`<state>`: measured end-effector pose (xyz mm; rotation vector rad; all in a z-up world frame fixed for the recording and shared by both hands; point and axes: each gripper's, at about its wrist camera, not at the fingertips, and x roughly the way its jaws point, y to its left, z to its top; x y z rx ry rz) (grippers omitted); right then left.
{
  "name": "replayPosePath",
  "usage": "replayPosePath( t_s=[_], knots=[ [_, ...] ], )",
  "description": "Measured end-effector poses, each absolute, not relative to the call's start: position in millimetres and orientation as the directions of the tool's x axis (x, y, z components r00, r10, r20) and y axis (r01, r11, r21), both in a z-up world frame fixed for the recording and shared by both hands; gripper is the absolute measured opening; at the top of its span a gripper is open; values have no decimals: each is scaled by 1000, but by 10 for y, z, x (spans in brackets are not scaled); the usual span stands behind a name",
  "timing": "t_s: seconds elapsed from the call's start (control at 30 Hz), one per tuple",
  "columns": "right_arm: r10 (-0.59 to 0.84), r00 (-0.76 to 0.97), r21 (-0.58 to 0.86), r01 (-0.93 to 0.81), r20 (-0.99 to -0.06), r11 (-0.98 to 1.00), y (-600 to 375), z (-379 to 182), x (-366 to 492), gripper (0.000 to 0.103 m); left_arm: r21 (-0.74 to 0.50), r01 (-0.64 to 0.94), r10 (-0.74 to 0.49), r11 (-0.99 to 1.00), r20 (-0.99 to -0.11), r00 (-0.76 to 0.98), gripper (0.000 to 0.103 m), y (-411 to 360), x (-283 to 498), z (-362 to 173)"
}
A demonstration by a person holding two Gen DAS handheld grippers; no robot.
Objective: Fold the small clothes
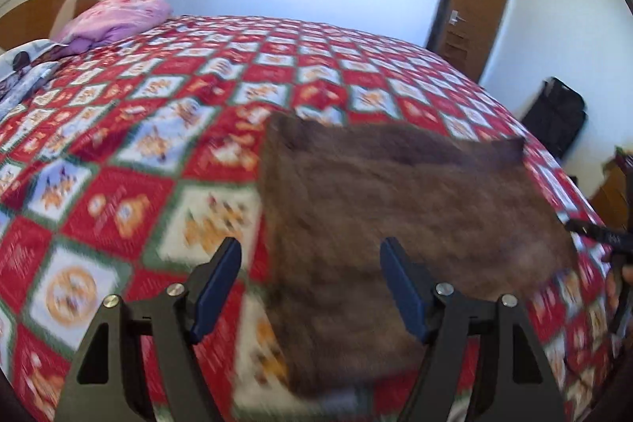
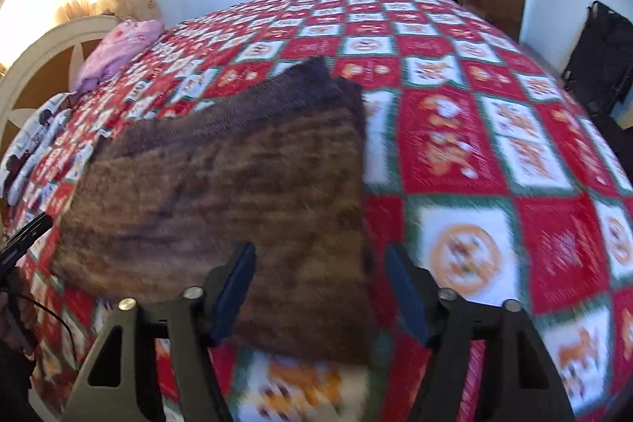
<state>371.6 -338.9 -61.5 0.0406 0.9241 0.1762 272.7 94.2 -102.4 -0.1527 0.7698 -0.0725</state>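
While both show the brown cloth [image 1: 395, 216], only left wrist catches a cabinet [image 1: 611, 192].

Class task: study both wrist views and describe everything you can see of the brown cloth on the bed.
The brown cloth looks fuzzy, mottled brown with darker streaks, though both views are blurred. It lies flat as a rough rectangle on the red, white and green patterned bedspread, apparently folded: a darker layer shows along its far edge. The bedspread is all that touches it; both grippers stand open over its near corners without pinching it.
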Motion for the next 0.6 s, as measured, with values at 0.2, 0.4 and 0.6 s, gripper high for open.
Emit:
replayPosePath(
  t_s=[0.2, 0.4, 0.6],
  knots=[
    [156, 559, 101, -128, -814, 987, -3501, -729, 3592, 52, -198, 51, -177, 979, -694, 698, 73, 871, 2516, -1099],
    [187, 548, 131, -140, -815, 981, -3430, -807, 3552, 37, -284, 47, -239, 958, -694, 679, 56, 924, 2460, -1151],
    [204, 544, 163, -123, -814, 979, -3475, -859, 3557, 27, -234, 6, -176, 972, -715, 676, 56, 876, 2490, -1224]
  ],
)
